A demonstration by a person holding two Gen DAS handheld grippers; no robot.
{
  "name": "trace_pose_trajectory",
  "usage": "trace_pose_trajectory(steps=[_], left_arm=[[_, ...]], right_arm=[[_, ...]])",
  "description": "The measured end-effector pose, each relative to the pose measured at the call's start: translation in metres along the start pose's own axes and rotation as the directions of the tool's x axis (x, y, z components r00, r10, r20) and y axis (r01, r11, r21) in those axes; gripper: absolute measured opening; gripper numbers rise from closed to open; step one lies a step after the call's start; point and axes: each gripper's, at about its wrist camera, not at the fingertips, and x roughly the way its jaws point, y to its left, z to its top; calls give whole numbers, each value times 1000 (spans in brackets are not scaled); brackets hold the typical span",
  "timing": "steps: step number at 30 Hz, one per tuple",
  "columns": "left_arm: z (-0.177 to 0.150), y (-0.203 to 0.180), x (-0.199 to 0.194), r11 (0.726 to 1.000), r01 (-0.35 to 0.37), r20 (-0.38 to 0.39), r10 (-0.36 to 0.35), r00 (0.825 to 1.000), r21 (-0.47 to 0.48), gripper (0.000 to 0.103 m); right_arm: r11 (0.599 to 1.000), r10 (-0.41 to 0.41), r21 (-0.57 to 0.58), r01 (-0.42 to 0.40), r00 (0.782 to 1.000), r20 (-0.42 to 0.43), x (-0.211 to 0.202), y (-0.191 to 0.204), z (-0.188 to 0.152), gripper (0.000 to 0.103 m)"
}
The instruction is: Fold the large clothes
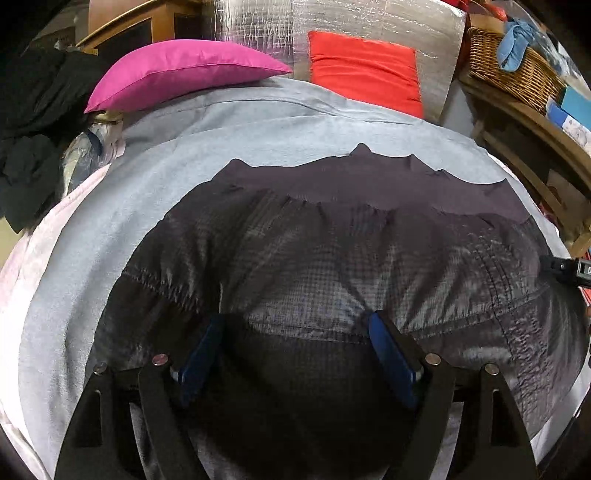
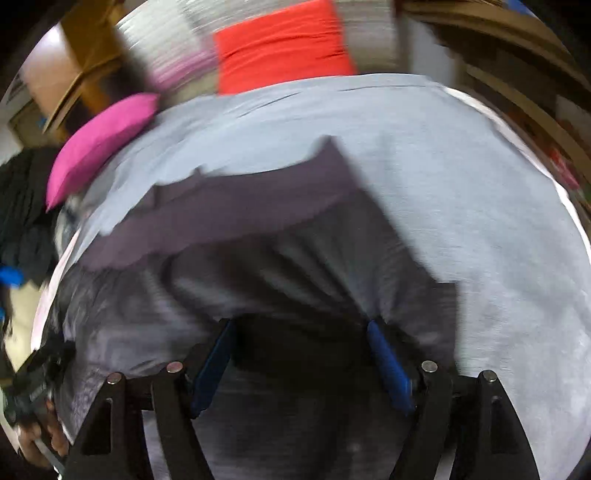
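Nearest to the left wrist camera, the left gripper stood with its two blue pads wide apart, low in the centre of the frame. Dark grey checked fabric of the garment lay between and under the pads, but they did not press on it, so this gripper was released. The garment was spread flat on the light grey bed sheet and filled the lower and middle part of the picture; its plain dark band, with a wavy edge, ran across the middle of the frame, on the far side. At the right edge of this view a small part of the right gripper was visible above the garment.

The right wrist view was blurred. The right gripper also had its blue pads apart, low in the frame, with dark cloth of the garment between them and no clamping visible, so it was released too. In the lower left corner a hand held the left gripper.

Behind the sheet, a pink pillow lay in the upper left and a red cushion leaned in the upper centre against a silver foil panel. A wicker basket stood in the upper right, and dark clothes were piled at the left edge
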Motion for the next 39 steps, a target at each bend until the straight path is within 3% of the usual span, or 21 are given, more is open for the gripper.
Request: trace_pose_trajectory(steps=[5,9,14,16,19,25,29,34,39], left_arm=[[5,1,-24,999,-28,38,29,999,-44,82],[0,-14,-46,1000,-24,93,25,995,-12,82],[-8,-38,-22,998,-46,34,45,998,35,82],[-17,-43,-9,996,-74,4,73,997,54,82],[-17,-44,-17,994,-89,3,89,996,57,82],[-24,-42,-47,995,-95,33,94,995,22,82],[-33,-43,-58,996,-85,9,85,996,-3,82],[-38,-46,-88,997,-71,57,72,996,-22,82],[-42,-51,-116,998,-49,99,52,994,-39,82]], right_arm=[[996,-76,-40,78,996,37,-17,21,-3,77],[996,-17,-87,28,993,116,-44,51,-6,77],[970,-58,-227,86,990,125,-33,100,-25,77],[962,-111,-244,126,991,76,-15,101,-33,78],[949,-175,-254,188,982,74,-9,100,-42,82],[956,-132,-245,160,983,129,-48,100,-61,85],[956,-171,-229,181,983,64,-34,87,-78,87],[960,-154,-210,186,976,156,-85,94,-88,87],[974,-85,-188,125,975,205,-122,105,-116,87]])
